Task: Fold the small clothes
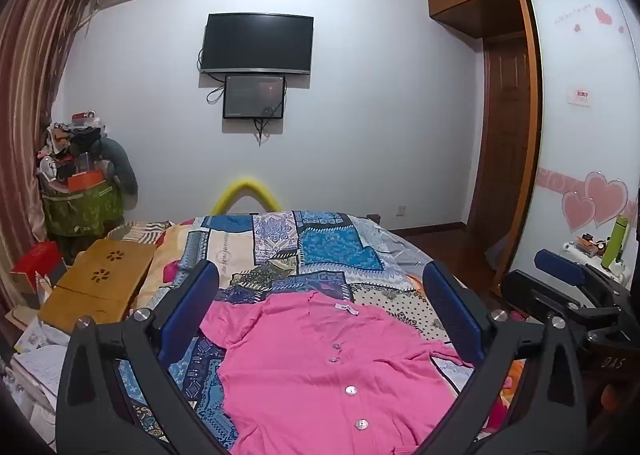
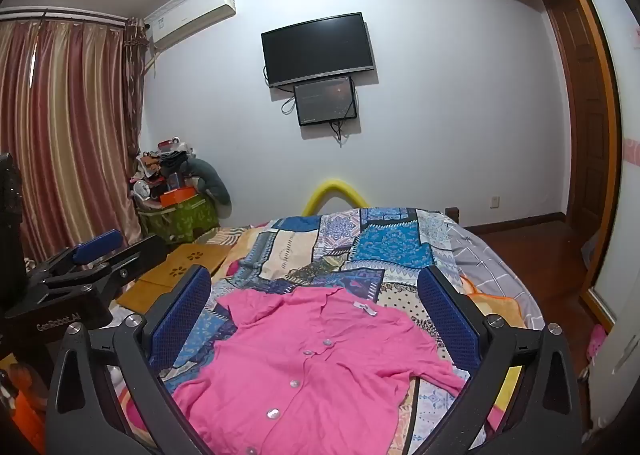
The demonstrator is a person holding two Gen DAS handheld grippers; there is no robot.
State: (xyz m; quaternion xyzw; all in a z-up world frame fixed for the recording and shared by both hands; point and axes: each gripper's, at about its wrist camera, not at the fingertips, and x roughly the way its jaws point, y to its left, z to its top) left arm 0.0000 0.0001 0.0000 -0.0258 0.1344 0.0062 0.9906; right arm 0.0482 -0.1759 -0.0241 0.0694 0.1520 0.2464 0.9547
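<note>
A pink button-up shirt (image 1: 320, 367) lies spread flat, front up, on a patchwork quilt (image 1: 316, 251) on the bed. It also shows in the right wrist view (image 2: 304, 367), on the quilt (image 2: 380, 247). My left gripper (image 1: 320, 295) is open and empty, held above the shirt's collar end, its blue pads wide apart. My right gripper (image 2: 316, 295) is open and empty too, above the same shirt. Each gripper shows at the edge of the other's view: the right one (image 1: 560, 271), the left one (image 2: 96, 247).
A wooden lap table (image 1: 100, 287) lies on the bed's left side. A heap of boxes and clothes (image 1: 80, 183) stands by the curtain (image 1: 28, 95). A wardrobe (image 1: 580, 115) and wooden floor (image 1: 452, 251) are at the right. A TV (image 1: 258, 43) hangs on the far wall.
</note>
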